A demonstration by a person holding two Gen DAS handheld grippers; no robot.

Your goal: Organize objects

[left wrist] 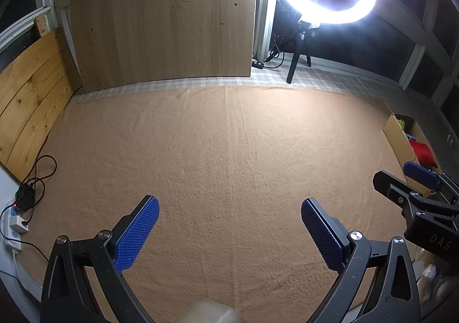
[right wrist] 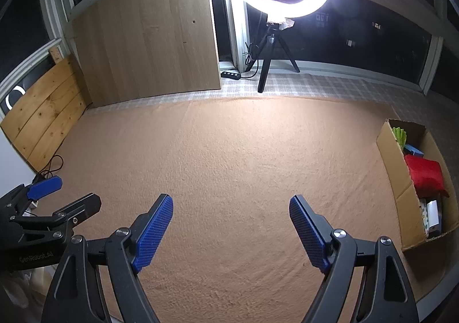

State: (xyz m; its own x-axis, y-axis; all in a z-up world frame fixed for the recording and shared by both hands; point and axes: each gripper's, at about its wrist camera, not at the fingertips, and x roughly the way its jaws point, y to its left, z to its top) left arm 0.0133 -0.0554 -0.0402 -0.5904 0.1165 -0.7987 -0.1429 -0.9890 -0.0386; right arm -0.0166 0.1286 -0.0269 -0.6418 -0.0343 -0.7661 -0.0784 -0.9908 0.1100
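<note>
We hold both hand-held grippers — left (left wrist: pixel 229 231), right (right wrist: pixel 231 229) — apart and empty over the bare cloth (right wrist: pixel 229 151); next we reach toward the cardboard box (right wrist: pixel 401 188).

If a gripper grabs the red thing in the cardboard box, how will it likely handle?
The red thing looks like folded cloth with soft, rounded edges, so it would probably sag and drape rather than hold its shape. It seems light for its bulk. It is wedged among other items in the cardboard box, so pulling it could drag neighbours along.
</note>
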